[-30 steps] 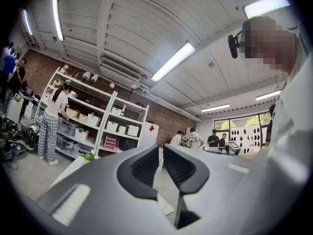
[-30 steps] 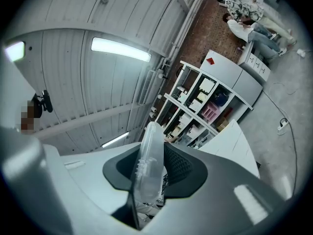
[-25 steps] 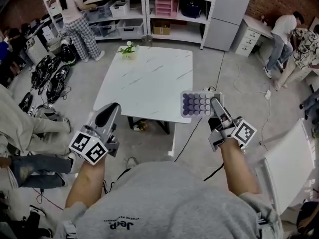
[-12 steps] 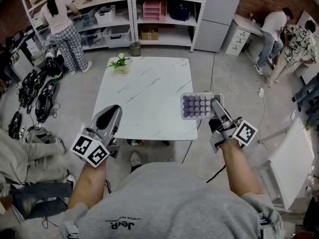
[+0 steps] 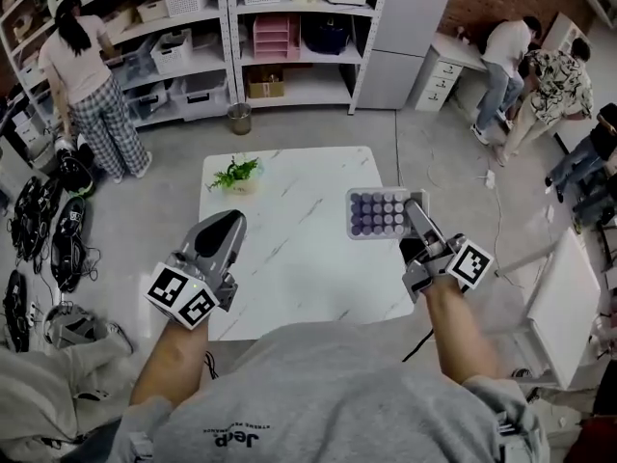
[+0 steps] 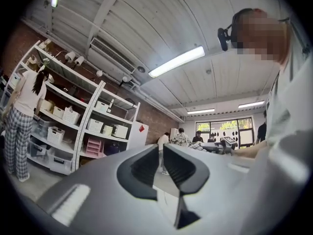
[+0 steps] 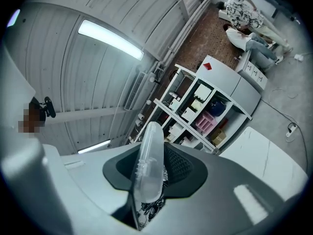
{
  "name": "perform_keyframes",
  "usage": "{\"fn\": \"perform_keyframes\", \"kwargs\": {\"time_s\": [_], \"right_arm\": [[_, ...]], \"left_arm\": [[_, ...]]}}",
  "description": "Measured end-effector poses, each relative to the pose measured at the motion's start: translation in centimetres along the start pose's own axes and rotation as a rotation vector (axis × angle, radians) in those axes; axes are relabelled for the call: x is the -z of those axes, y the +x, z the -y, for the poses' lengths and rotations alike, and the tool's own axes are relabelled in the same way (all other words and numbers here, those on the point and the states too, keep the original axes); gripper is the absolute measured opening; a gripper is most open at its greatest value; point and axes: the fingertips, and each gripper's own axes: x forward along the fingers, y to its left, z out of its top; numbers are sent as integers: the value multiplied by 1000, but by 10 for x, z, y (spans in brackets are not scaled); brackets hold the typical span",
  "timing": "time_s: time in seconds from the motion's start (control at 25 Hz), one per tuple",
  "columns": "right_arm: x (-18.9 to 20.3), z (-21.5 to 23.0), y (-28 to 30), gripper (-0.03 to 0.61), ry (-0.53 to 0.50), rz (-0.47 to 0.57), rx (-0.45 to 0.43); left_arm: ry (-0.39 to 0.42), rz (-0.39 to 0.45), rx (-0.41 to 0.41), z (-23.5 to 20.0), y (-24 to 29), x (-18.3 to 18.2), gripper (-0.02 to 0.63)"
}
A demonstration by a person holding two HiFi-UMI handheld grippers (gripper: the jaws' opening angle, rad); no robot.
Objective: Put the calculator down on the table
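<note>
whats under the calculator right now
The calculator, held by the right gripper, hangs over the right edge of the white table and the grey floor. The strip directly beneath it is covered.

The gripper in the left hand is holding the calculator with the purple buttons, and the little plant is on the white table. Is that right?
Not quite. The calculator is held by the right gripper, not the left one. The right gripper view shows it clamped edge-on between the jaws. The left gripper holds nothing. The little plant is indeed on the white table.
</note>
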Motion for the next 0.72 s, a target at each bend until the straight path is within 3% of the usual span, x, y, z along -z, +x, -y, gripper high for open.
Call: {"fn": "perform_keyframes", "kwargs": {"time_s": [0.36, 0.52, 0.72], "right_arm": [[10, 41, 64, 104, 23, -32, 51], [-2, 74, 78, 103, 48, -50, 50], [-21, 128, 94, 103, 96, -102, -17]], "left_arm": [[-35, -40, 20, -73, 40, 25, 89], [-37, -63, 0, -79, 67, 37, 89], [8, -79, -81, -67, 106, 52, 89]]}}
